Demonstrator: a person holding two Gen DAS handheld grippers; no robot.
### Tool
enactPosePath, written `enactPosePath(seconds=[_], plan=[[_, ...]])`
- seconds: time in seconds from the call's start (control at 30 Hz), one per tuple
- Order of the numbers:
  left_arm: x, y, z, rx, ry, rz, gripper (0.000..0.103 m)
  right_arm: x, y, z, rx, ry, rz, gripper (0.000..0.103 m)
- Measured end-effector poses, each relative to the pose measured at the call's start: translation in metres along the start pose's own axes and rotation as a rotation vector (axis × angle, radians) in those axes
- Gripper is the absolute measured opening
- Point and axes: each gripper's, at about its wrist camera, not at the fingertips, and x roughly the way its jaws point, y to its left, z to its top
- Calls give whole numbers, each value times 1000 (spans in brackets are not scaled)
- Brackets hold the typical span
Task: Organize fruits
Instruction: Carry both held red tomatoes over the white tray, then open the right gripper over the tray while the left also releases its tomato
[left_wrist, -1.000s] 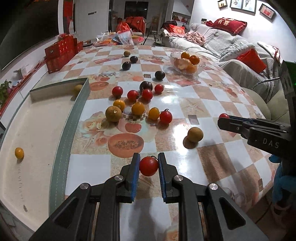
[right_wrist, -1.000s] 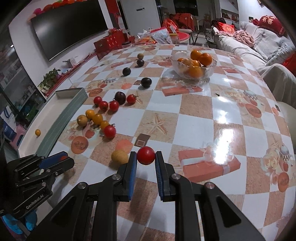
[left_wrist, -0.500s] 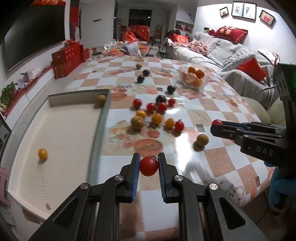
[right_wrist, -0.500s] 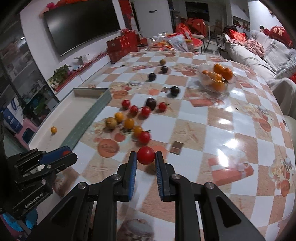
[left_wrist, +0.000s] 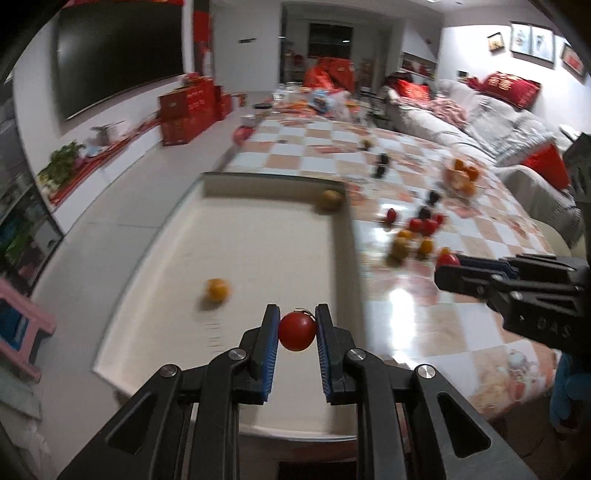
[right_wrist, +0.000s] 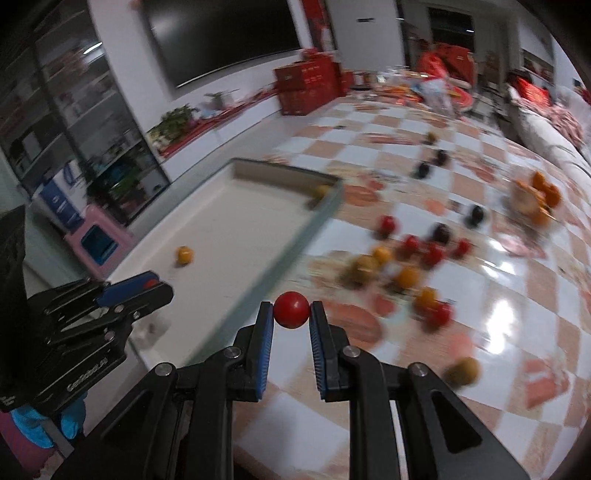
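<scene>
My left gripper (left_wrist: 297, 330) is shut on a red tomato (left_wrist: 297, 331) and hangs over the near part of the pale tray (left_wrist: 258, 236). The right gripper (right_wrist: 291, 309) is shut on another red tomato (right_wrist: 291, 308) above the tablecloth, just right of the tray's green rim (right_wrist: 295, 243). In the tray lie a small orange fruit (left_wrist: 217, 289) and a brownish fruit (left_wrist: 330, 198) in the far corner. Several red, orange and dark fruits (right_wrist: 406, 254) lie loose on the checkered table. Each gripper shows in the other's view: right gripper (left_wrist: 448, 263), left gripper (right_wrist: 149, 284).
A glass bowl of oranges (right_wrist: 535, 195) stands at the table's far right. One brownish fruit (right_wrist: 463, 371) lies alone near the front edge. Red boxes (left_wrist: 188, 110) stand beyond the table, a sofa (left_wrist: 498, 122) on the right, a pink stool (right_wrist: 98, 240) beside the tray.
Both grippers have swung left with their tomatoes held. The left one went from over the tablecloth to over the tray; the right one now sits near the tray's rim.
</scene>
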Motion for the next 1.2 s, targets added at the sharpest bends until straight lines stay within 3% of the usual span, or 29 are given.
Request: enactPosePath(seconds=[0.2, 0.4, 0.7, 0.77, 0.83, 0.9, 0.93, 0.97, 1.0, 1.1, 1.2], plan=[[12, 38, -5, -36, 37, 91, 21, 31, 43, 9, -69, 36, 60, 21], [35, 61, -10, -70, 109, 135, 21, 60, 62, 10, -107, 97, 73, 21], [52, 56, -13, -31, 167, 146, 21, 73, 74, 5, -180, 147, 34, 23], [51, 56, -12, -34, 164, 142, 22, 73, 74, 5, -186, 145, 25, 34], [51, 58, -11, -42, 167, 134, 22, 70, 74, 6, -191, 135, 39, 53], [52, 59, -11, -43, 169, 135, 23, 67, 76, 6, -200, 123, 36, 62], [52, 58, -11, -39, 168, 144, 40, 65, 77, 6, -200, 119, 38, 67], [52, 58, -10, -36, 164, 154, 72, 65, 77, 7, -198, 115, 42, 69], [50, 58, -11, -35, 148, 193, 79, 63, 76, 8, -195, 106, 27, 70], [45, 59, -10, -32, 118, 181, 81, 53, 69, 10, -167, 85, 52, 80], [45, 58, -9, -41, 131, 185, 81, 42, 60, 11, -149, 61, 48, 82]])
